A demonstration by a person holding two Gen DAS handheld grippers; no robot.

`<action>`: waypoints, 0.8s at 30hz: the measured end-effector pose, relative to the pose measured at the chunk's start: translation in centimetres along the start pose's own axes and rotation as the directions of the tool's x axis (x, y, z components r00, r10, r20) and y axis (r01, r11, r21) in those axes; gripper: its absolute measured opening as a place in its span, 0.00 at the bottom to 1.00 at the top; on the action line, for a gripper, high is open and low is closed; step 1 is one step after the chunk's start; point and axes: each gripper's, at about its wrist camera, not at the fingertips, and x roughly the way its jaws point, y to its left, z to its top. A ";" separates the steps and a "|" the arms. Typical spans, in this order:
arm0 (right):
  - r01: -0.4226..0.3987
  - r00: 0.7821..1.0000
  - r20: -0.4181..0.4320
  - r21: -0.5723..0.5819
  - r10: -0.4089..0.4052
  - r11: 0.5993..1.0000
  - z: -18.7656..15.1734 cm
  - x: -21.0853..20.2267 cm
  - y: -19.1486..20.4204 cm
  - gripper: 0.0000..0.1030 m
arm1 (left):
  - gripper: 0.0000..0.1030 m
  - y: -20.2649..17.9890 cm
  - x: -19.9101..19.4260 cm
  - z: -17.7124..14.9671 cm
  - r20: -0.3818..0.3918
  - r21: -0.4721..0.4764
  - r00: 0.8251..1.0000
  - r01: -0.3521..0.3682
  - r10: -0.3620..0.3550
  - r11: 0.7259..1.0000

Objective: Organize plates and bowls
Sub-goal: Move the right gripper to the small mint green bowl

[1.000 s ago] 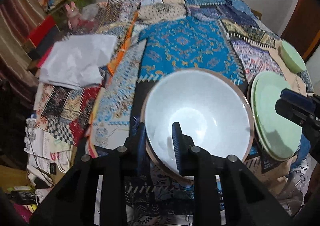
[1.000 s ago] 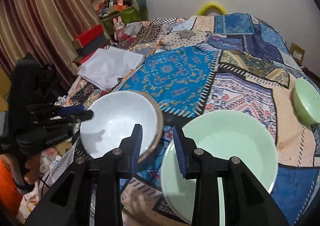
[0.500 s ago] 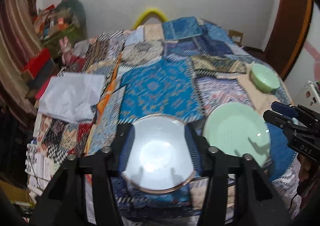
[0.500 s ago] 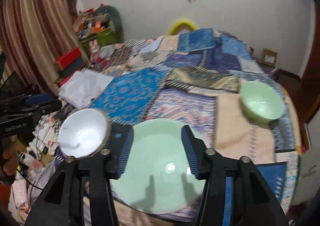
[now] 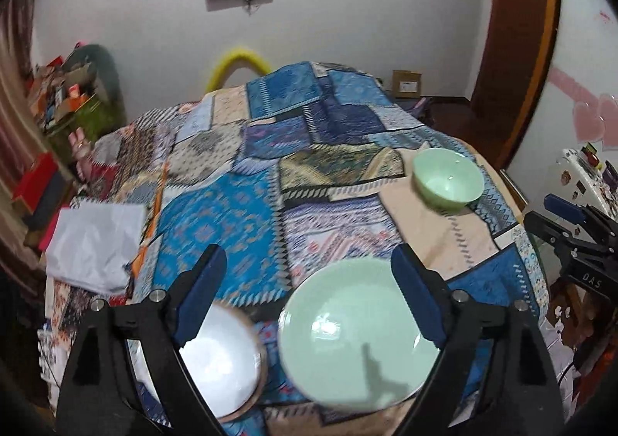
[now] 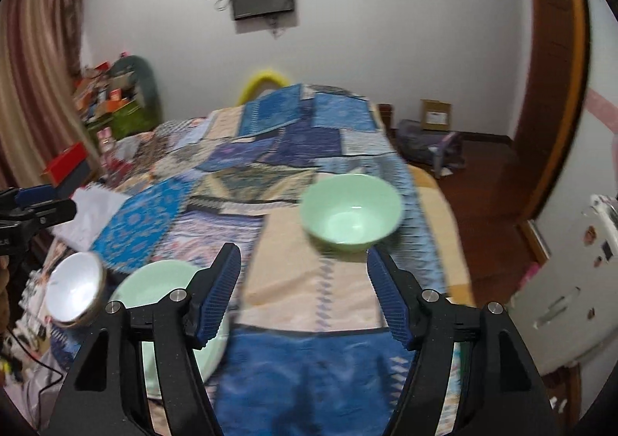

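A white bowl with a brown rim (image 5: 222, 357) sits at the near left edge of the patchwork-covered bed. A pale green plate (image 5: 357, 331) lies to its right. A small green bowl (image 5: 448, 179) stands farther back on the right. My left gripper (image 5: 305, 297) is open wide and empty, held above the white bowl and the plate. My right gripper (image 6: 303, 295) is open wide and empty, raised over the bed in front of the green bowl (image 6: 350, 212). The right wrist view also shows the plate (image 6: 154, 289) and the white bowl (image 6: 75, 287) at lower left.
White paper sheets (image 5: 96, 246) lie on the bed's left side. The patchwork quilt (image 5: 309, 150) covers the bed. Boxes and clutter (image 5: 58, 100) stand along the left wall. A wooden door frame (image 6: 556, 88) and a white cabinet (image 6: 571, 281) are on the right.
Both grippers have opened wide and let go of the dishes, then risen and drawn back. The left view has swung right, so the plate now sits between its fingers.
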 end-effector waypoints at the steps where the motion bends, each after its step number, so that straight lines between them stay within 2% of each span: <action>1: 0.014 1.000 -0.003 0.013 -0.014 1.000 0.2 0.3 -0.9 0.63 | 0.87 -0.8 0.5 0.5 -0.001 0.008 1.000 0.005 -0.005 1.000; 8: 0.056 0.998 -0.035 0.080 -0.053 0.995 0.5 3.5 -5.3 0.63 | 0.87 -5.4 5.2 3.4 -0.041 0.061 0.998 0.055 -0.053 0.997; 13: 0.045 0.997 -0.066 0.119 -0.037 0.992 0.7 6.8 -7.2 0.62 | 0.88 -7.5 9.3 4.9 -0.102 0.055 0.988 0.121 -0.115 0.991; 16: 0.038 0.995 -0.091 0.140 -0.026 0.989 0.9 9.2 -8.2 0.55 | 0.88 -8.3 12.0 5.5 -0.135 0.040 0.981 0.143 -0.136 0.989; 20: 0.034 0.991 -0.133 0.154 -0.013 0.987 0.9 12.0 -9.2 0.42 | 0.87 -9.4 15.6 6.3 -0.164 0.046 0.978 0.140 -0.131 0.989; 24: 0.032 0.987 -0.158 0.150 -0.008 0.988 1.0 13.6 -10.1 0.37 | 0.87 -10.1 18.5 6.6 -0.190 0.052 0.972 0.152 -0.140 0.987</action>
